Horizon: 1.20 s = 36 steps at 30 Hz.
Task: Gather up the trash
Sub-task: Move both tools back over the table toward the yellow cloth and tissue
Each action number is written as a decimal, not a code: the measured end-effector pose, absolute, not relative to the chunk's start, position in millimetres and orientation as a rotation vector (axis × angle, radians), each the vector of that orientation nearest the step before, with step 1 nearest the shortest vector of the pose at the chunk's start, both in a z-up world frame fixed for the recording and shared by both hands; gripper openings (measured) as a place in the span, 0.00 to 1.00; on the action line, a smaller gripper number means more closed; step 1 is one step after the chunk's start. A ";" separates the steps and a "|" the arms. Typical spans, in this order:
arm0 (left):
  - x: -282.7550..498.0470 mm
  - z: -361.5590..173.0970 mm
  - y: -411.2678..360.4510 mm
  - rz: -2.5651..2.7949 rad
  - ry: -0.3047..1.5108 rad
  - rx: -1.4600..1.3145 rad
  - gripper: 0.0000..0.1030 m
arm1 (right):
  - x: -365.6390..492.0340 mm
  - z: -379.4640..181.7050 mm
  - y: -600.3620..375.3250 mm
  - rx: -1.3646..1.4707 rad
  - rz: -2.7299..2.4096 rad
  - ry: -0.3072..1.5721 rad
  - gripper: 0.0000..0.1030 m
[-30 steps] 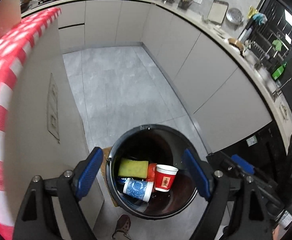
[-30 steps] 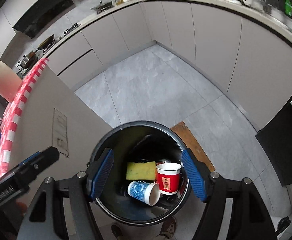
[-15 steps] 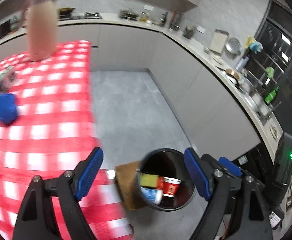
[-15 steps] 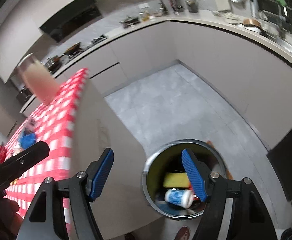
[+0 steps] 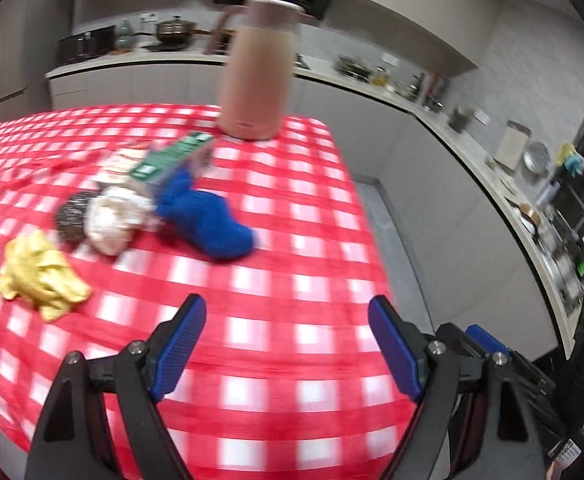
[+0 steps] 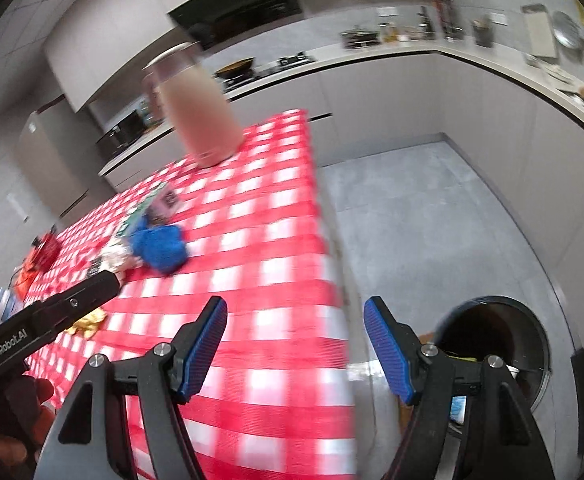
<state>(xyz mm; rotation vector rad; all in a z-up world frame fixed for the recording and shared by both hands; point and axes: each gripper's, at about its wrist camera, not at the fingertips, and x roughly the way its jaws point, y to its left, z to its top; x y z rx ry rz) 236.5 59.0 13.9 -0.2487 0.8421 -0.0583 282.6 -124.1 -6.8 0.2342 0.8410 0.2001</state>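
Counter [image 5: 292, 240]: under a red-checked cloth, it carried everything left to collect.

Bin [image 6: 531, 344]: on the floor beside the counter's end, seen only from your right wrist, partly behind the right gripper's finger; it already held some scraps.

Jug [image 5: 258, 68]: tall, pinkish, upright at the far edge. Likely not trash.

Carton [image 5: 172, 158]: green, lying on its side, touching the blue rag.

Blue rag [image 5: 208, 220]: crumpled, nearest the open counter in front of you.

Yellow wad [image 5: 40, 276]: apart from the cluster, off to the left.

White wad [image 5: 112, 216]: pressed between a dark scrubber [image 5: 72, 216] and the rag.

Left gripper [image 5: 284, 344]: jaws wide apart, holding nothing, above bare cloth short of the rag.

Right gripper [image 6: 295, 344]: likewise spread wide and empty, over the counter's edge.

Step in hand: you were between pickups, reaching for the next piece. The next move, by my reading, called for carrying the left gripper forward to straddle the rag, then closing. The views were blurred, so settle before you pinch.
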 end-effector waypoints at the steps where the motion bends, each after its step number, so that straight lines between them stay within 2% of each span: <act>1: 235.9 13.4 68.5 -0.045 0.840 -0.254 0.82 | 282.2 -6.2 -115.1 0.225 0.213 0.841 0.71; 14: 227.5 10.3 160.8 0.125 0.811 -0.303 0.82 | 304.2 -10.8 -16.5 0.166 0.378 0.868 0.71; 36: 235.4 -36.6 271.2 0.278 0.861 -0.308 0.82 | 325.1 -35.0 89.8 0.114 0.478 0.922 0.71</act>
